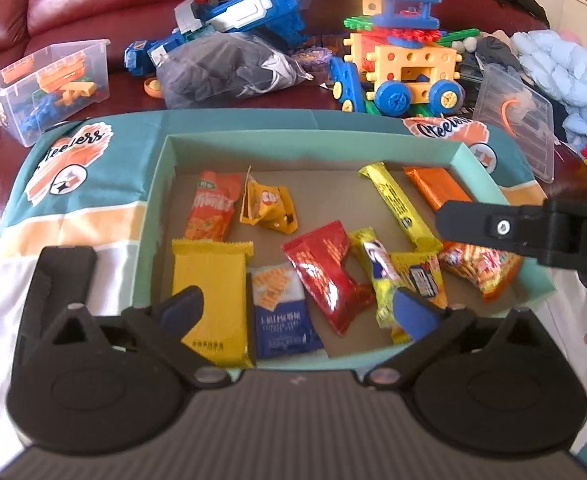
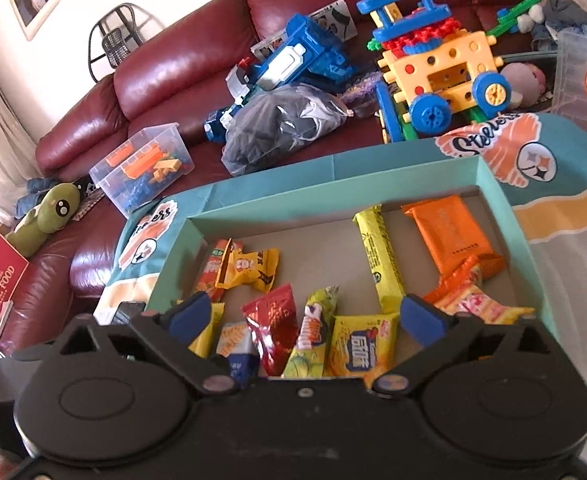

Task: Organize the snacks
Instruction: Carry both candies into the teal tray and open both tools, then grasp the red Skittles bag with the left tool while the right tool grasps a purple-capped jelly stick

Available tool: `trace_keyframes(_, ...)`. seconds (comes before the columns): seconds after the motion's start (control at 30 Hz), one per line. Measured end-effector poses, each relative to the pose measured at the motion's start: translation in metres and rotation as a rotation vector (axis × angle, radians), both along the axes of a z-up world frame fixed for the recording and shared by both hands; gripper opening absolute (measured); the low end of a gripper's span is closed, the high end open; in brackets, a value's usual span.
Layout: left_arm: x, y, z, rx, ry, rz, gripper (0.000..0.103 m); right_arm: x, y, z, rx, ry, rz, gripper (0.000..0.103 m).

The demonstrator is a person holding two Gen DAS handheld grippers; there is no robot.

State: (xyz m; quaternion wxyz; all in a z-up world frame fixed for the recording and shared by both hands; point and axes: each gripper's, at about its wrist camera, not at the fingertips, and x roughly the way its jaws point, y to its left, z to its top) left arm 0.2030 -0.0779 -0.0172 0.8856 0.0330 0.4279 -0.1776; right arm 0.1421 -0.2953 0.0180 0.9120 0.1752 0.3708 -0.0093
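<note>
A shallow teal box (image 1: 313,145) (image 2: 505,216) holds several snack packets: a long yellow bar (image 1: 399,204) (image 2: 379,256), an orange pack (image 1: 437,188) (image 2: 449,228), a red pack (image 1: 325,272) (image 2: 273,328), a flat yellow pack (image 1: 209,296) and a blue-and-white pack (image 1: 281,316). My left gripper (image 1: 299,312) is open and empty above the box's near edge. My right gripper (image 2: 305,318) is open and empty over the near snacks; one of its fingers (image 1: 493,230) reaches in from the right in the left wrist view.
The box lies on a teal, orange and white cloth (image 1: 73,184) on a red leather sofa (image 2: 165,68). Behind it are a clear bin of toy parts (image 1: 49,88), a bagged dark garment (image 1: 229,68), blue and yellow toy vehicles (image 1: 405,68), another clear box (image 1: 521,116).
</note>
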Motion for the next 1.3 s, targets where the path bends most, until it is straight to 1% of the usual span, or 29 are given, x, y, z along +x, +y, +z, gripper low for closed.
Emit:
trace_keyframes(0.17,-0.025,0.004,0.002,0.015,-0.001,-0.024,0.103,-0.026,-0.005,0.004,0.005,-0.002,-0.013,0.103)
trace_keyframes(0.3,-0.045,0.013,-0.002,0.055,-0.011,-0.023,0.103,-0.045,-0.010,0.000,0.018,0.016,-0.026,0.103)
trace_keyframes(0.4,-0.054,0.031,-0.003,0.068,-0.017,-0.005,0.103,-0.055,-0.010,-0.006,0.026,0.038,-0.030,0.103)
trace_keyframes(0.47,-0.055,0.044,-0.006,0.094,-0.024,0.016,0.103,-0.062,-0.010,-0.011,0.039,0.053,-0.026,0.103)
trace_keyframes(0.53,-0.052,0.059,-0.011,0.131,-0.023,0.059,0.103,-0.065,-0.009,-0.018,0.047,0.065,-0.021,0.102)
trace_keyframes(0.57,-0.050,0.069,-0.015,0.144,-0.017,0.090,0.103,-0.066,-0.008,-0.022,0.052,0.072,-0.018,0.099)
trace_keyframes(0.63,-0.043,0.084,-0.021,0.145,-0.001,0.130,0.103,-0.067,-0.005,-0.029,0.056,0.096,-0.009,0.094)
trace_keyframes(0.67,-0.040,0.090,-0.025,0.144,0.010,0.147,0.103,-0.068,-0.004,-0.033,0.054,0.109,-0.008,0.089)
trace_keyframes(0.7,-0.037,0.094,-0.028,0.147,0.021,0.156,0.103,-0.067,-0.003,-0.037,0.049,0.123,-0.005,0.084)
trace_keyframes(0.73,-0.035,0.096,-0.032,0.150,0.030,0.154,0.103,-0.067,-0.001,-0.042,0.042,0.135,-0.003,0.081)
trace_keyframes(0.8,-0.032,0.095,-0.039,0.164,0.053,0.119,0.103,-0.067,0.001,-0.048,0.029,0.156,0.002,0.068)
trace_keyframes(0.83,-0.031,0.092,-0.043,0.170,0.063,0.097,0.103,-0.067,0.003,-0.053,0.024,0.168,0.009,0.065)
trace_keyframes(0.9,-0.030,0.083,-0.050,0.190,0.080,0.043,0.103,-0.066,0.005,-0.058,0.017,0.191,0.023,0.054)
trace_keyframes(0.93,-0.030,0.078,-0.053,0.202,0.083,0.022,0.102,-0.065,0.006,-0.061,0.016,0.203,0.032,0.052)
trace_keyframes(0.97,-0.030,0.074,-0.057,0.215,0.086,0.005,0.099,-0.064,0.007,-0.064,0.015,0.211,0.039,0.047)
trace_keyframes(1.0,-0.031,0.070,-0.060,0.221,0.092,-0.015,0.079,-0.063,0.009,-0.066,0.010,0.219,0.046,0.043)
trace_keyframes(1.03,-0.032,0.067,-0.063,0.224,0.101,-0.025,0.066,-0.060,0.011,-0.068,0.004,0.225,0.053,0.041)
trace_keyframes(1.13,-0.039,0.065,-0.064,0.195,0.092,-0.038,0.063,-0.055,0.017,-0.075,-0.005,0.244,0.075,0.037)
trace_keyframes(1.17,-0.042,0.066,-0.063,0.174,0.098,-0.040,0.063,-0.054,0.020,-0.077,-0.006,0.249,0.080,0.034)
trace_keyframes(1.27,-0.055,0.069,-0.065,0.137,0.102,-0.038,0.064,-0.051,0.026,-0.084,-0.015,0.268,0.107,0.014)
trace_keyframes(1.3,-0.059,0.070,-0.067,0.136,0.102,-0.038,0.066,-0.051,0.030,-0.086,-0.028,0.271,0.119,0.013)
